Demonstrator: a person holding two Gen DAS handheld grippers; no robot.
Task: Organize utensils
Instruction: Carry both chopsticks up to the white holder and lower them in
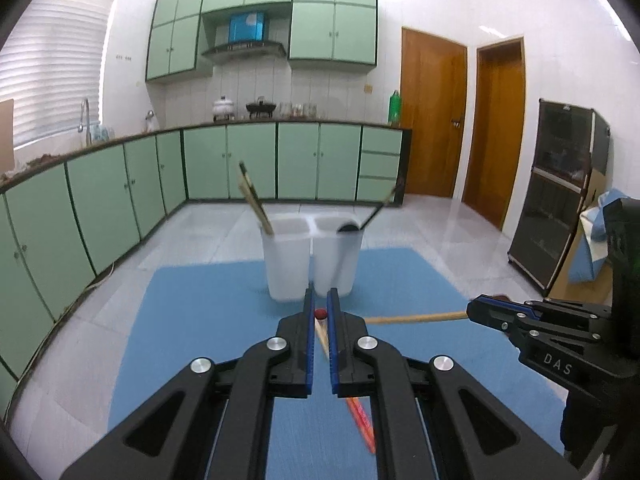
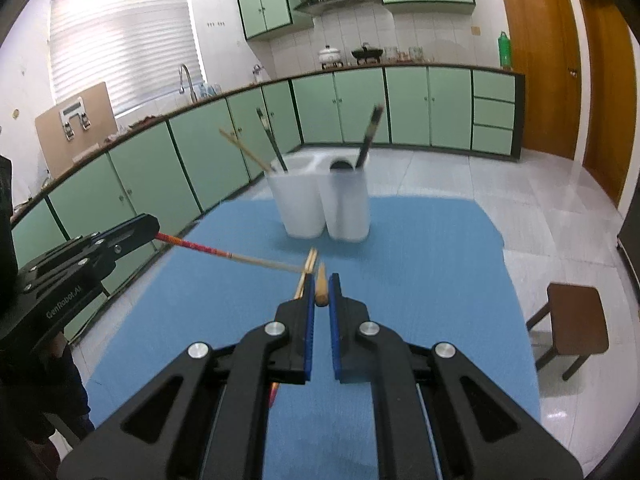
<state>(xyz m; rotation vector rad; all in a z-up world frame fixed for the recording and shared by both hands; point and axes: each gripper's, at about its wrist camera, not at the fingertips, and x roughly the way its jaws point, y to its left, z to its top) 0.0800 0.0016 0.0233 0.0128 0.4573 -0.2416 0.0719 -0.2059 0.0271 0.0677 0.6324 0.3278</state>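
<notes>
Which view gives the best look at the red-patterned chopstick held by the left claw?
The right wrist view: the red-patterned chopstick shows nearly full length, sticking out of the left claw over the blue mat. The left wrist view shows only foreshortened pieces between its own fingers.

The table cover (image 1: 208, 320) is a flat mid blue, without pattern. On it the two tubs (image 2: 324, 204) are milky, translucent white. The chopstick (image 2: 208, 249) in the left gripper (image 1: 320, 300) is pale wood at one end and red with small yellow marks at the other (its tip is a dark red knob in the left wrist view). The wooden handle (image 1: 416, 317) in the right gripper (image 2: 320, 282) is plain light tan. Both grippers are black with bright blue pads (image 1: 309, 344) and silver rivets. The cabinets (image 1: 296, 160) are mint green edged in dark green; the doors (image 1: 432, 120) are orange-brown wood; the stool (image 2: 576, 320) is dark brown.
</notes>
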